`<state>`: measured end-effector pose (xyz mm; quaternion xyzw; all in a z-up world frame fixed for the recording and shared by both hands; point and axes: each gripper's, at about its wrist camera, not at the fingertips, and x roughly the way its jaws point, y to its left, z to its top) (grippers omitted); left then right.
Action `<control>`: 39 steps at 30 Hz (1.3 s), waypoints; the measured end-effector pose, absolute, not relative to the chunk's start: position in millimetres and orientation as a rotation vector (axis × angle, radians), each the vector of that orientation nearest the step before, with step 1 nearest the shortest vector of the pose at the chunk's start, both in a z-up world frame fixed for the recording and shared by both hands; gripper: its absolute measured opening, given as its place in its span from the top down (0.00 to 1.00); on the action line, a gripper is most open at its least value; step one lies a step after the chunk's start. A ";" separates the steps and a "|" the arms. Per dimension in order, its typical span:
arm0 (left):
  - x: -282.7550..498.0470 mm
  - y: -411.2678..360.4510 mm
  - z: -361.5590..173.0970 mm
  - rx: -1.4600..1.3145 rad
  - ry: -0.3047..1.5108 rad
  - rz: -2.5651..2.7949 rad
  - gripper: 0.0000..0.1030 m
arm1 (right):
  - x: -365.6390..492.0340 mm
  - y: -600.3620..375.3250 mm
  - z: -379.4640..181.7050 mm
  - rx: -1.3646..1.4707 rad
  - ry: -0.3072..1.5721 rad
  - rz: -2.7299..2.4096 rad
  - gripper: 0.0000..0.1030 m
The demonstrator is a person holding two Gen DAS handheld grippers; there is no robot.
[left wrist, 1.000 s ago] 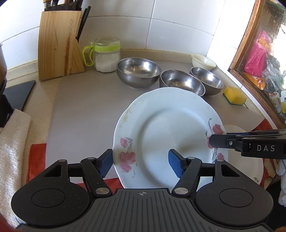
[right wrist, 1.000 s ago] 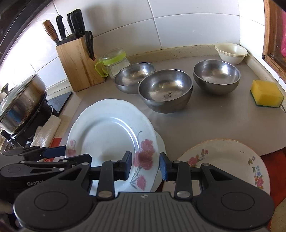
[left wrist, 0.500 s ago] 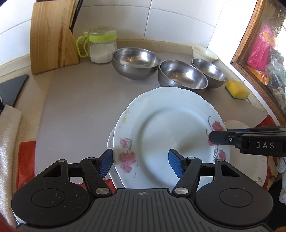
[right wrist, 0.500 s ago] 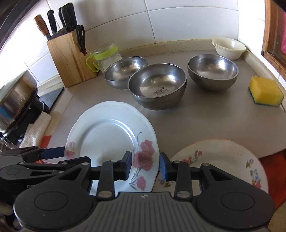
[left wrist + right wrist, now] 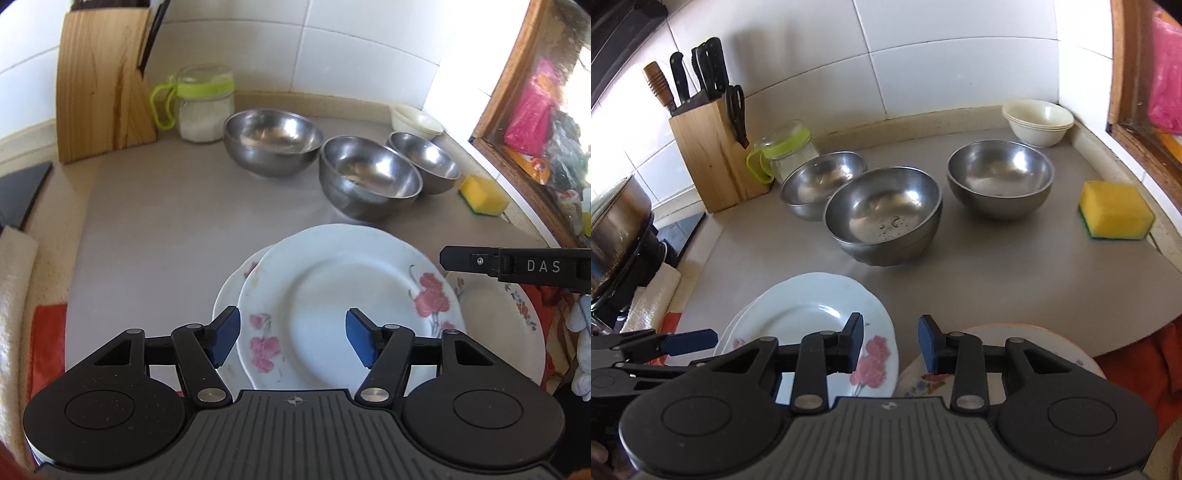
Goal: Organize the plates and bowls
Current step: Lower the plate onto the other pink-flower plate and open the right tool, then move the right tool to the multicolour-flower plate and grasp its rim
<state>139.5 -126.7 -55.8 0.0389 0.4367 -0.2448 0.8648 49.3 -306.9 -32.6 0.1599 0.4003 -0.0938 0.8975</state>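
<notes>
My left gripper (image 5: 292, 338) hangs spread and empty over the white rose plate (image 5: 347, 310), which lies stacked on a second white plate (image 5: 231, 284) on the grey mat (image 5: 155, 229), so I judge that pair done. My right gripper (image 5: 890, 343) is spread and empty too, over the gap between that stack and the cream flowered plate (image 5: 1034, 334), which still lies apart, and the three steel bowls (image 5: 886, 214) behind stand unnested
</notes>
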 end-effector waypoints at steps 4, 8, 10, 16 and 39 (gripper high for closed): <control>133.4 -131.5 -51.7 0.111 0.903 -0.529 0.31 | 33.6 -301.8 -31.8 0.359 0.830 -0.183 0.65; 125.1 -133.1 -45.0 0.142 0.879 -0.548 0.29 | 17.5 -282.2 -36.8 0.354 0.864 -0.149 0.65; 120.1 -132.1 -42.1 0.155 0.870 -0.556 0.28 | 14.5 -272.0 -41.4 0.374 0.884 -0.115 0.65; 106.6 -118.4 -36.3 0.163 0.852 -0.554 0.27 | 18.7 -250.7 -49.1 0.423 0.885 -0.076 0.65; 81.3 -84.2 -18.9 0.162 0.800 -0.621 0.23 | -5.5 -231.2 -33.7 0.444 0.774 -0.202 0.63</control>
